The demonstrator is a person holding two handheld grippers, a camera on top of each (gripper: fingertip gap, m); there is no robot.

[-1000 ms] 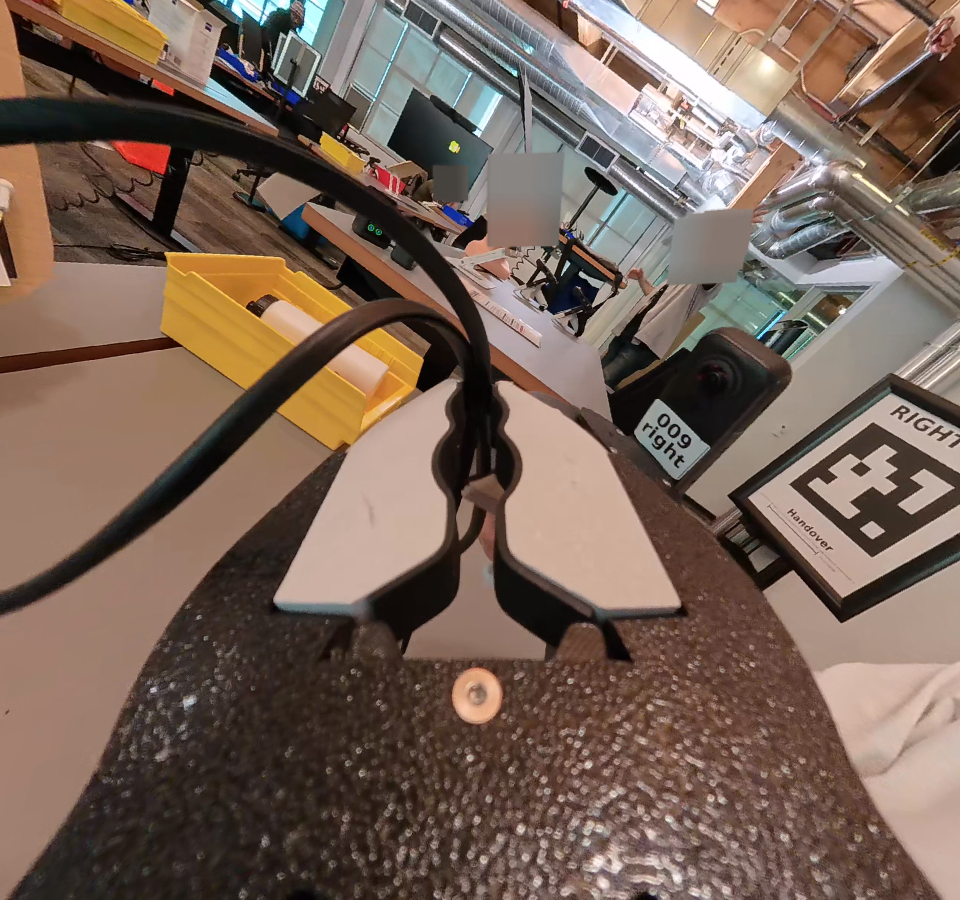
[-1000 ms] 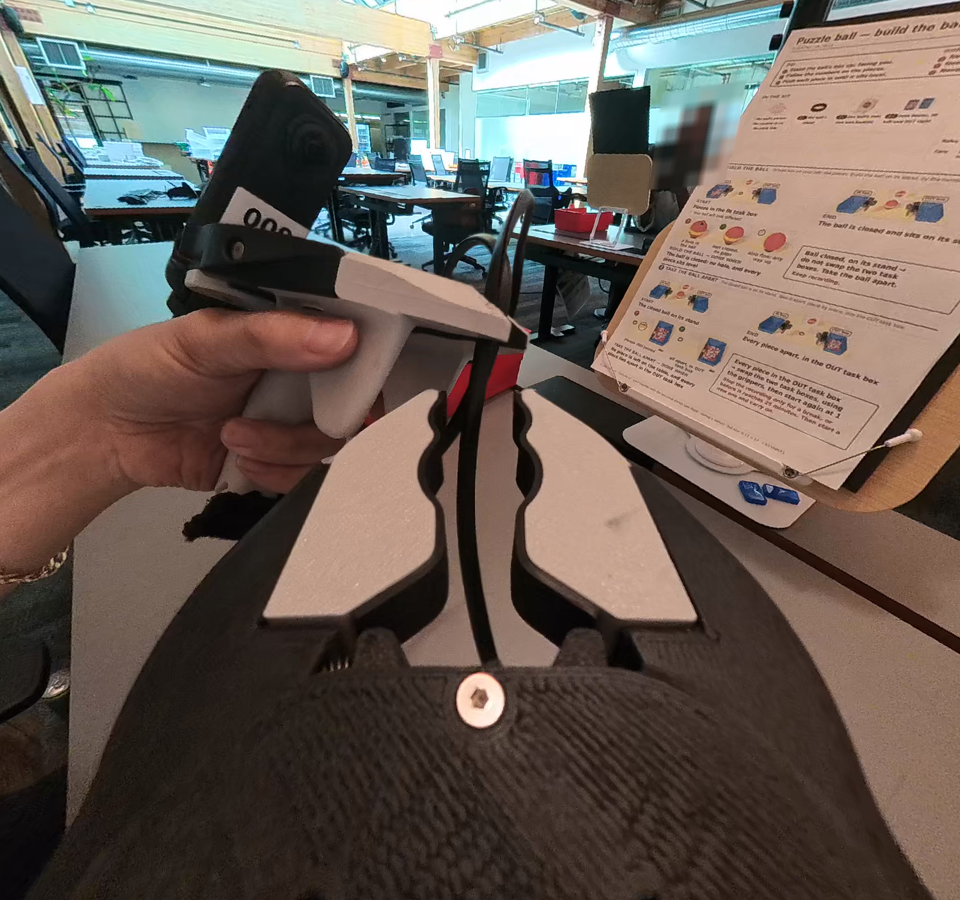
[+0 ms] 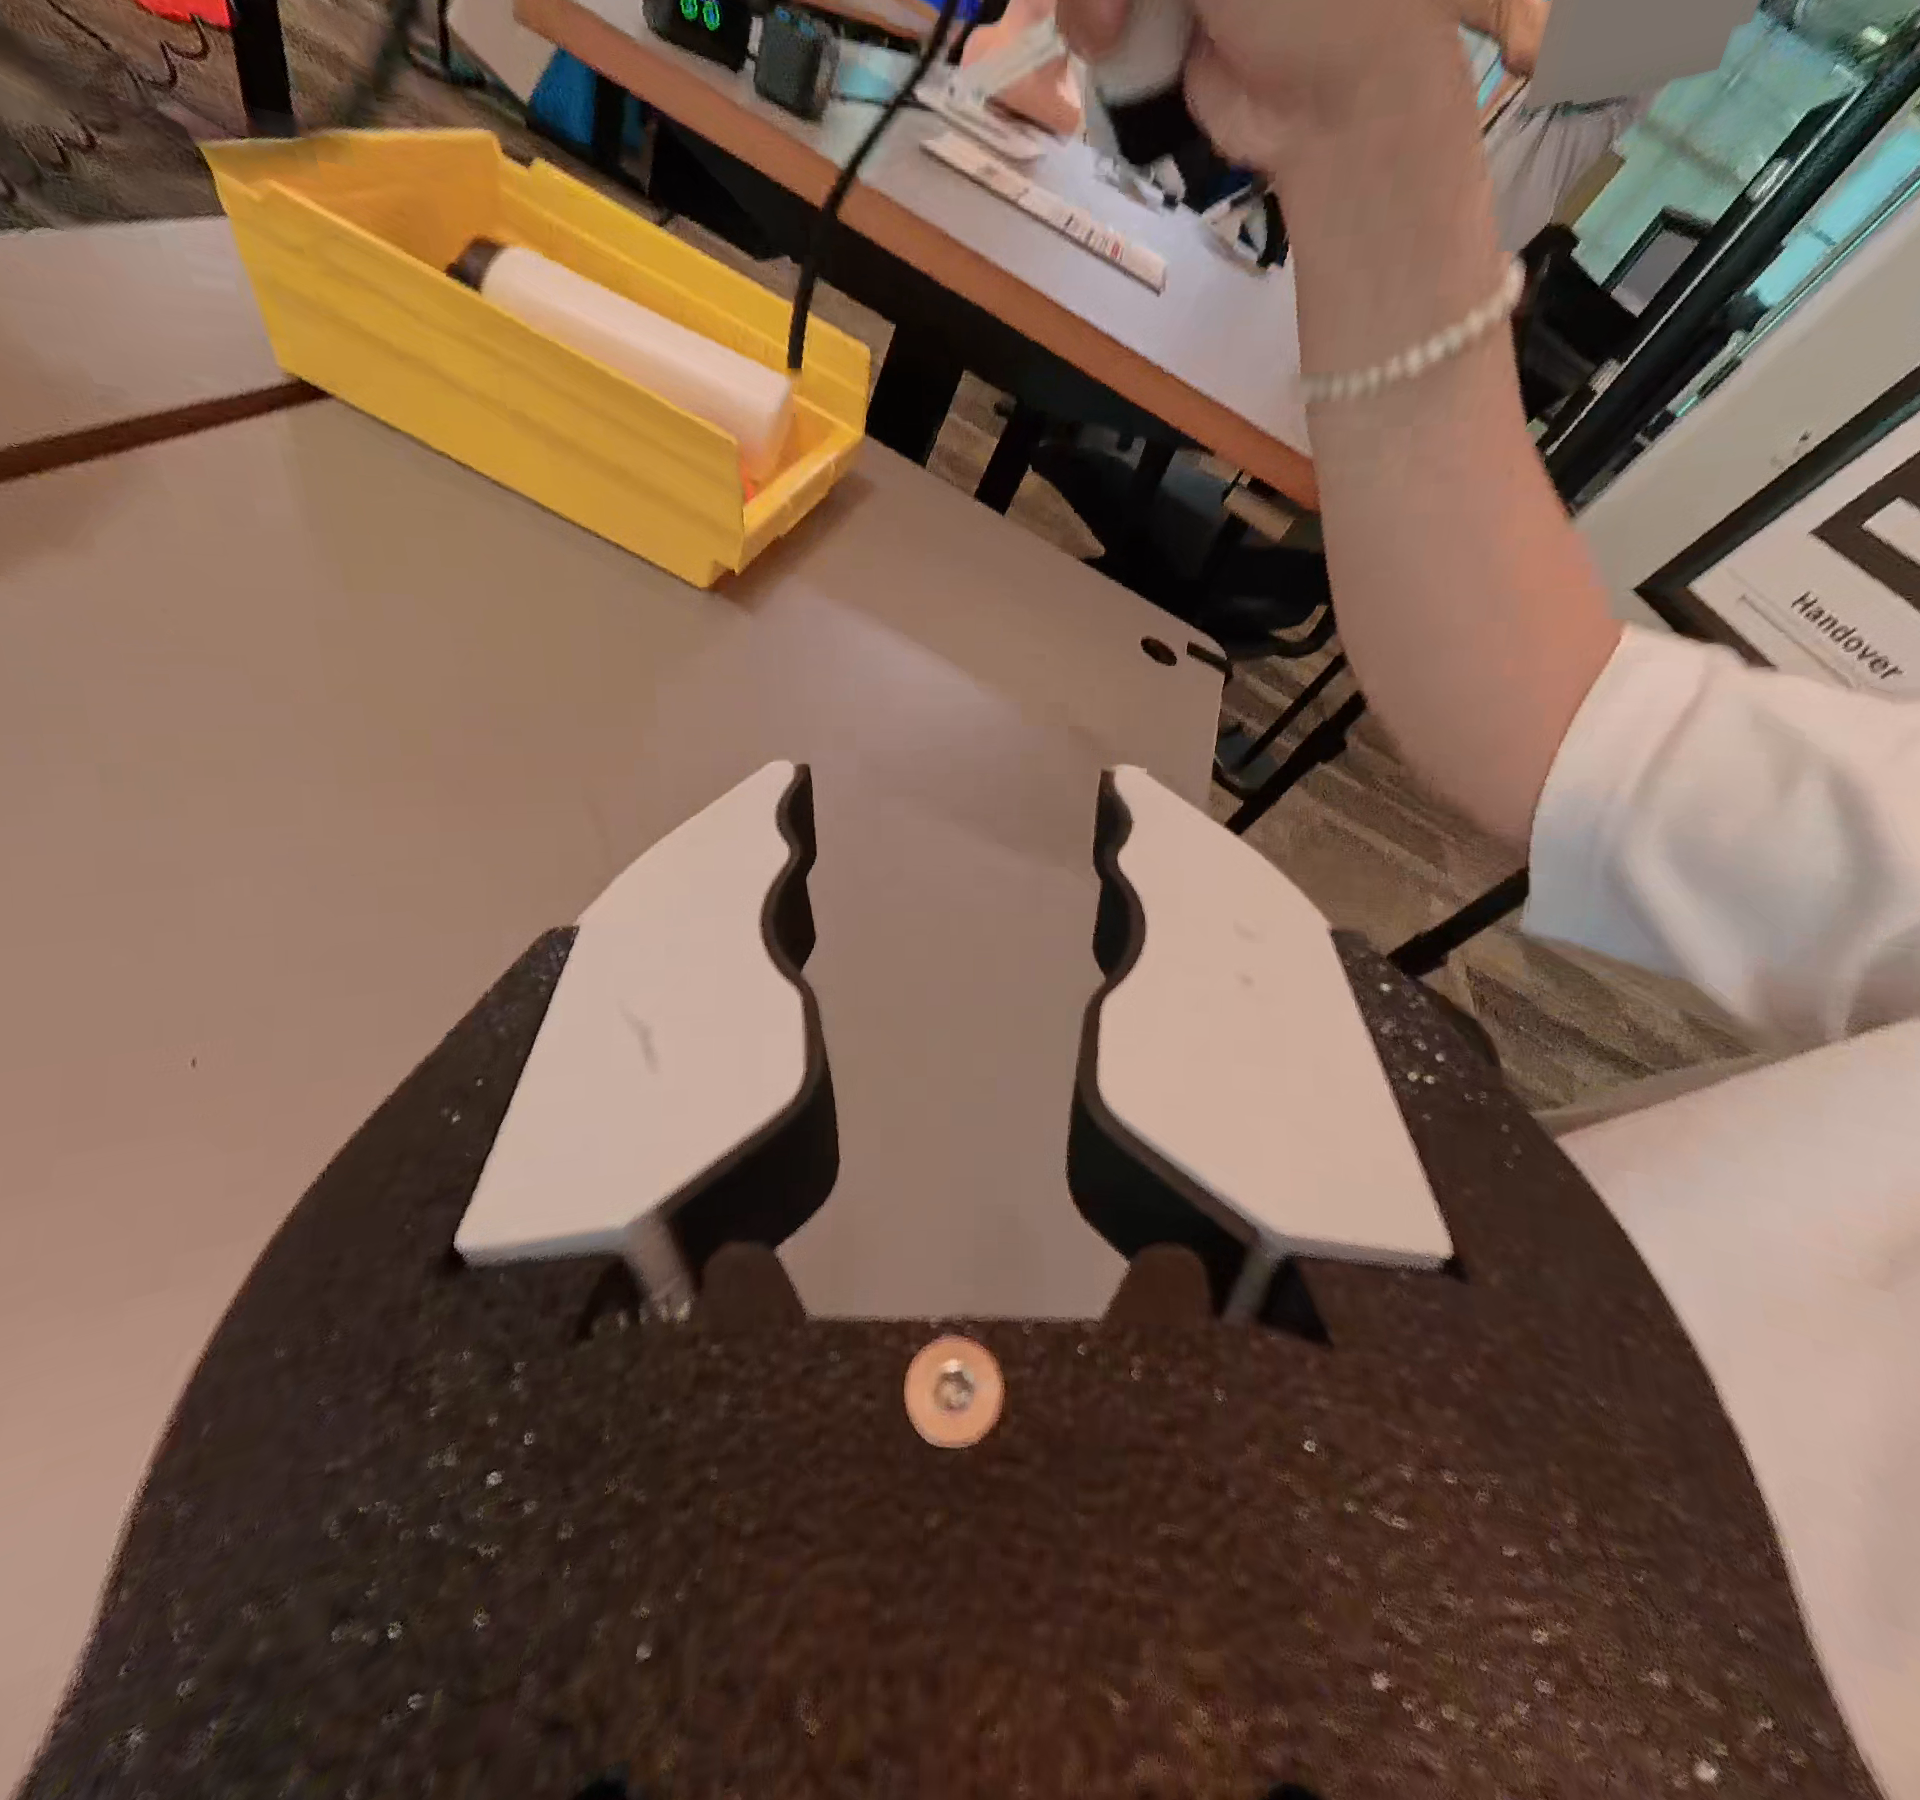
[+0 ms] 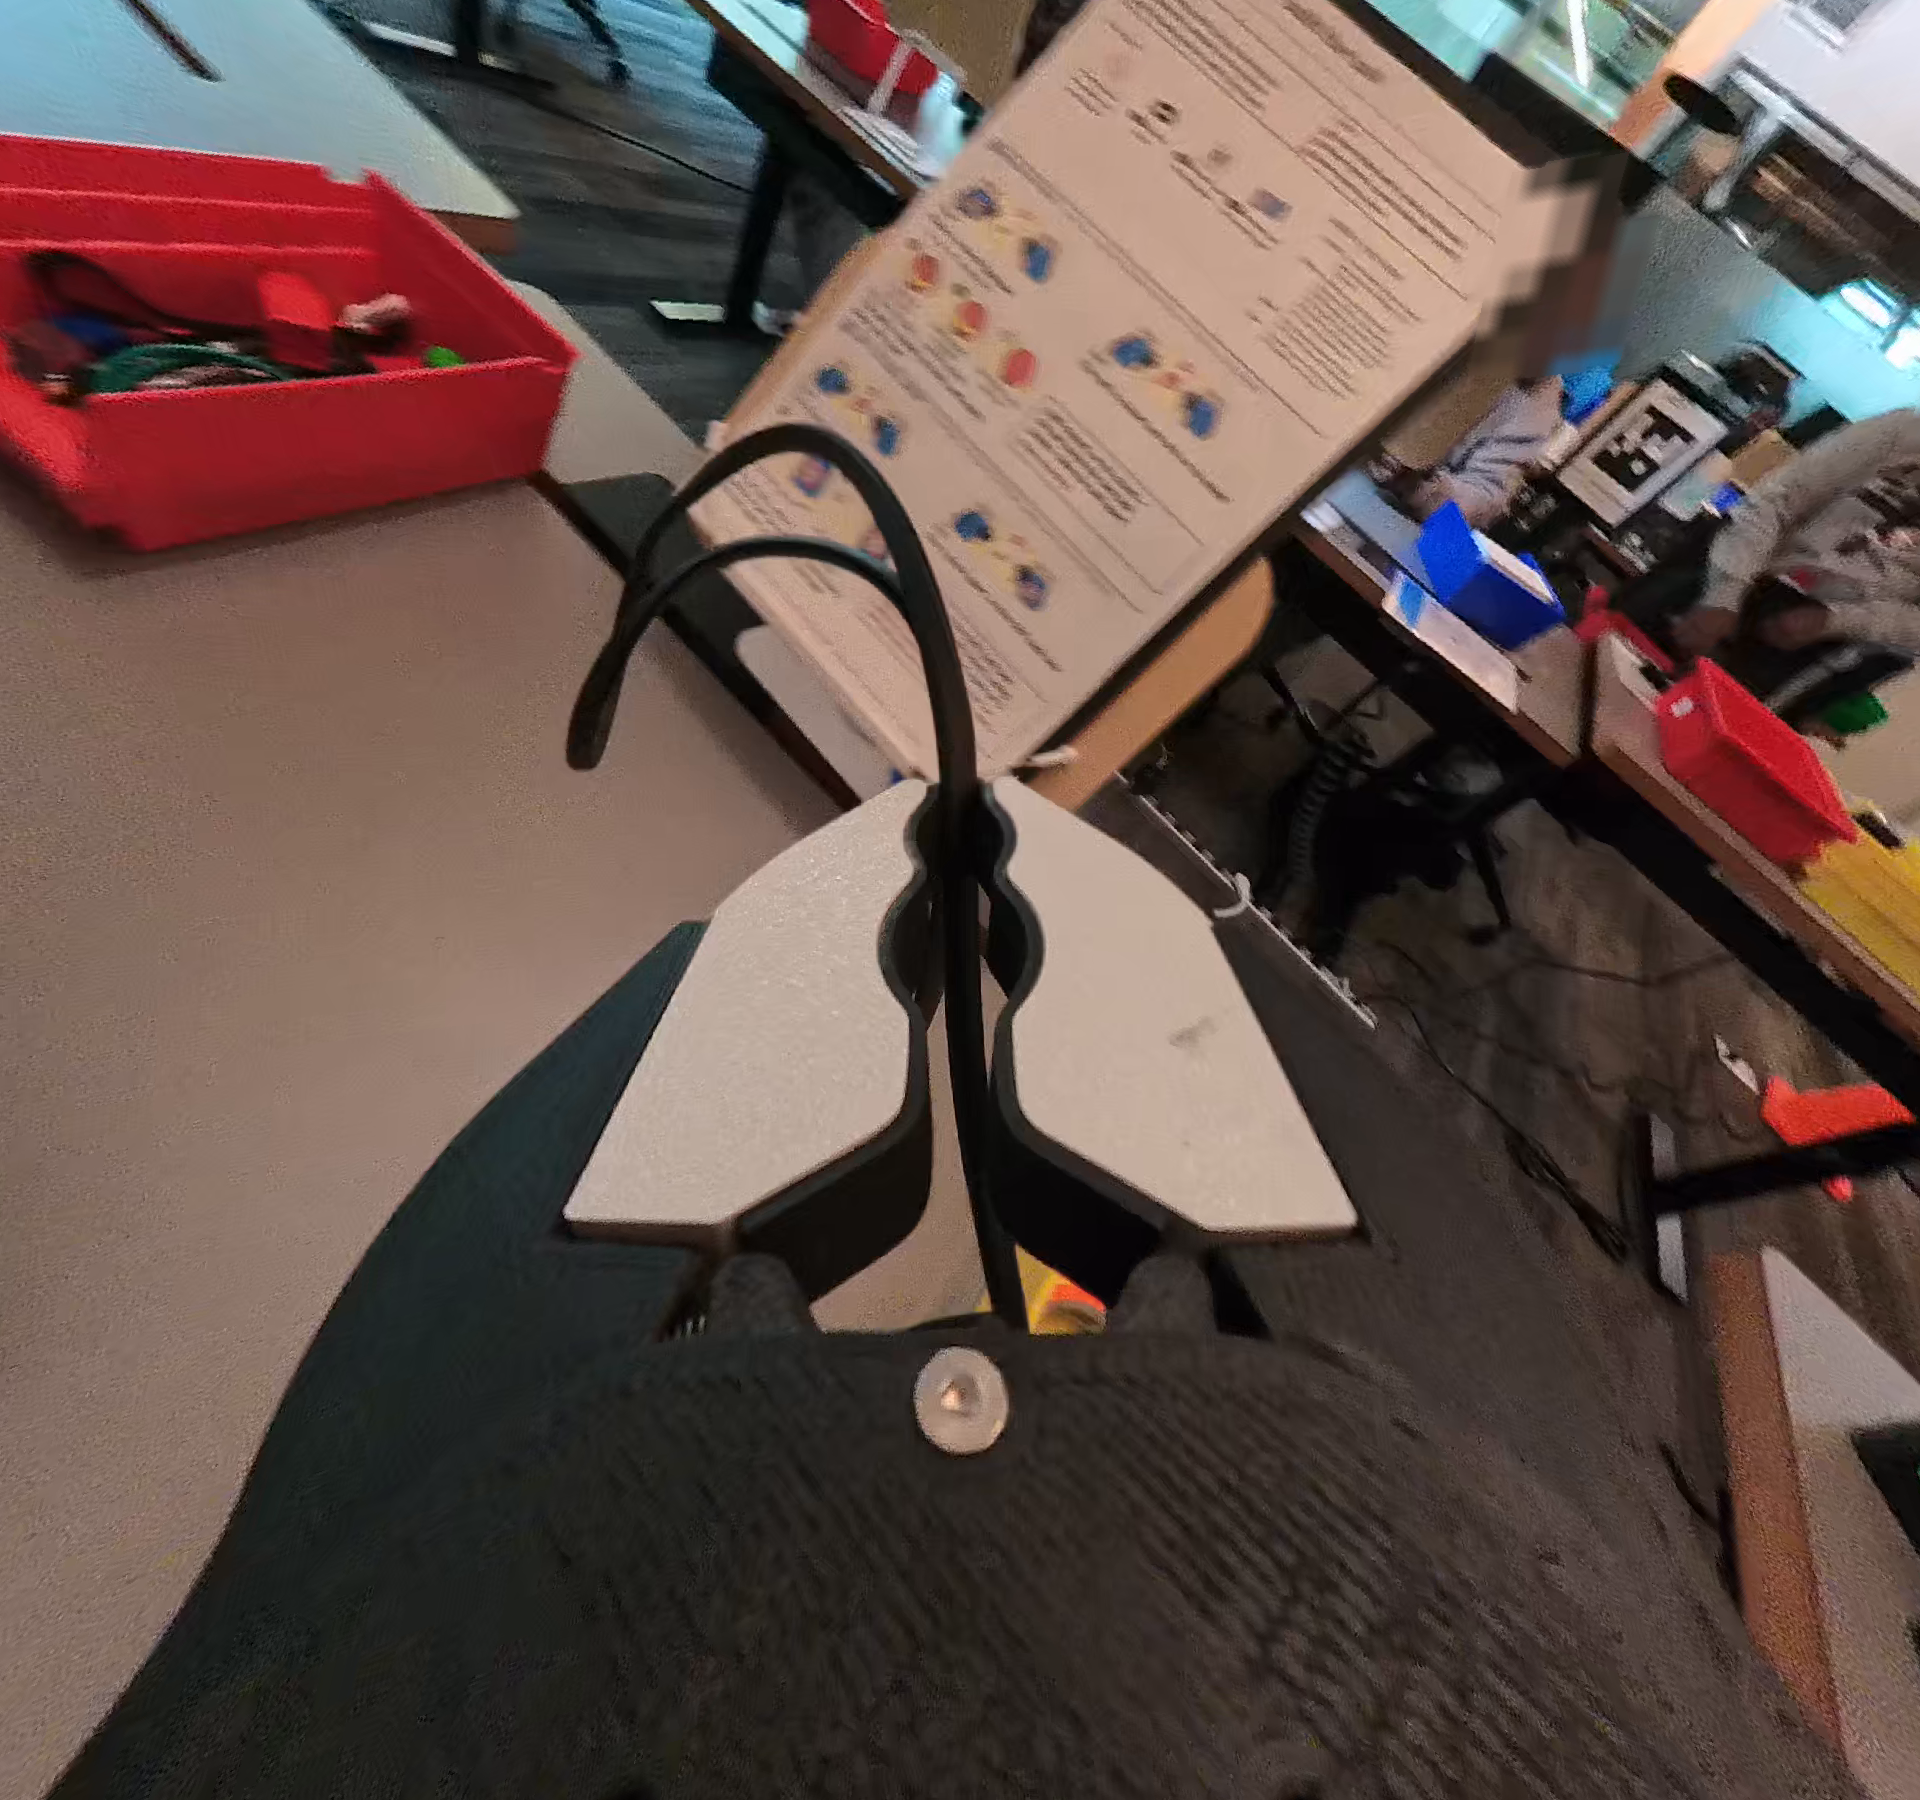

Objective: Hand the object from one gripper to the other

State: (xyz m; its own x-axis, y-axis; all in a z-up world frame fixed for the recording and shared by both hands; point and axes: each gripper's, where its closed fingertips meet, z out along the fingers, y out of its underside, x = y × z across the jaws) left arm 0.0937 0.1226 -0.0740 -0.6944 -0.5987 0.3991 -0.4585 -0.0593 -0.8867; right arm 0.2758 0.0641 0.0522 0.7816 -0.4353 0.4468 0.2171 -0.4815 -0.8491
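Now your left gripper (image 3: 951, 794) stands with its fingers spread wide and nothing between them, only the bare grey table (image 3: 312, 763) showing through the gap at the centre of the left wrist view. Your right gripper (image 4: 958, 794) has its fingers pinched tight on the black cable (image 4: 940, 628), which runs up through the narrow slot between them and arches over toward the upper left of the right wrist view, its loose end hanging above the table. In the left wrist view you can see that same cable as a thin dark line dropping from your raised hand (image 3: 1247, 15) at the top of the frame, its tip just above the yellow bin (image 3: 499, 348) in the upper left. A white cylinder (image 3: 634, 348) lies inside that bin. A red bin (image 4: 260, 441) of mixed small parts sits at the upper left of the right wrist view, and a tilted instruction sheet (image 4: 1122, 348) stands behind the cable at upper centre.
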